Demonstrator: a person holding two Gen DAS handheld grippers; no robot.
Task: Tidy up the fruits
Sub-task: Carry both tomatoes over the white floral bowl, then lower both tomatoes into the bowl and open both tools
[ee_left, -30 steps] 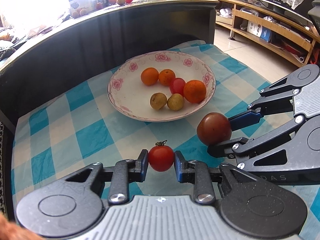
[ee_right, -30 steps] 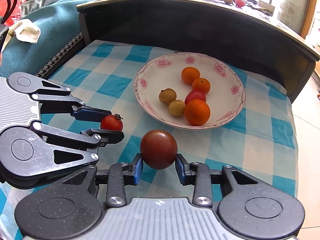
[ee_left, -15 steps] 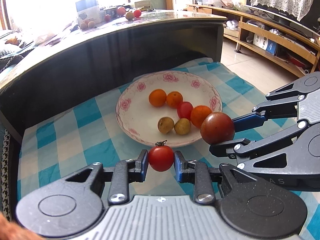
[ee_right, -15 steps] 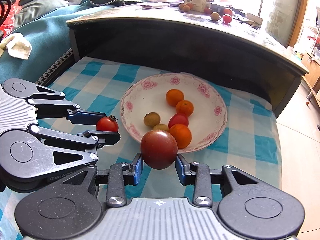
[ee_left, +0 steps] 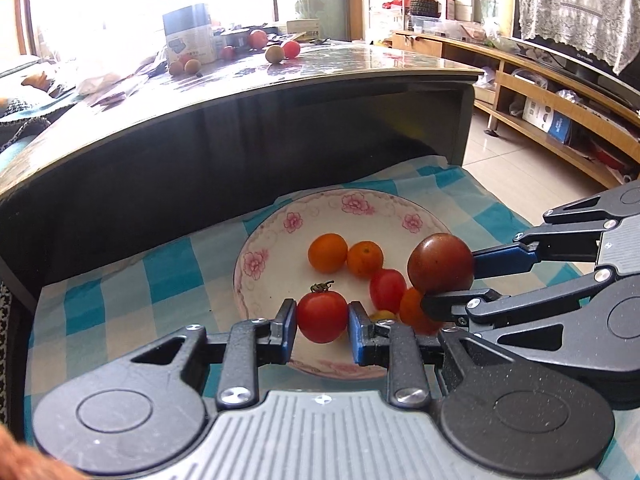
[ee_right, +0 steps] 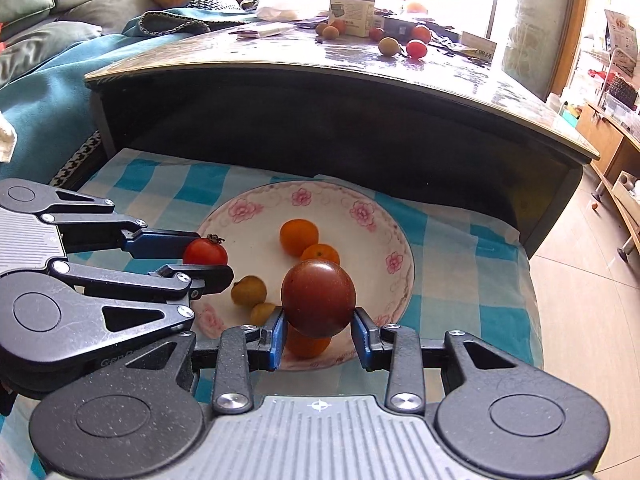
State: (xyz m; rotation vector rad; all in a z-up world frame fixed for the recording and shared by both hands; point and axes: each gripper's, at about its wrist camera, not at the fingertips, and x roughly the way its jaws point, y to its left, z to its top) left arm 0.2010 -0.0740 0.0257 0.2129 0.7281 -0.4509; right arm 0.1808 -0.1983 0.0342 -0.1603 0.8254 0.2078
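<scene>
Two grippers, two tomatoes, both up in the air over the plate (ee_left: 256, 264)! On the near side, the left gripper (ee_left: 322, 317) is clamped on a small red cherry tomato (ee_left: 322, 316), green stem cap still on top, blue pads pressing it from either side. Over from the right comes the right gripper (ee_right: 318, 322), squeezing a bigger, dark brownish-red tomato (ee_right: 318, 299) between its own blue pads. From the left wrist view that dark tomato (ee_left: 441, 263) hangs just right of the cherry one, the two close but apart.

Below them sits the white plate with pink flowers on its rim (ee_right: 368, 216), resting on a blue-and-white checked cloth (ee_right: 452, 272). Already in the plate: two oranges (ee_right: 299, 237) side by side toward the back, a red oval tomato (ee_left: 387, 290), another orange (ee_right: 306, 345) partly hidden under the dark tomato, and two small yellow-brown fruits (ee_right: 249, 290) near the front-left.

Behind the cloth rises a dark curved table (ee_right: 360, 120), and on its glossy top more loose fruit (ee_right: 416, 48) lies scattered beside a carton (ee_right: 353, 6). Low wooden shelving (ee_left: 552, 96) runs along the right of the left wrist view, and a teal sofa (ee_right: 48, 80) sits at the left of the right wrist view.
</scene>
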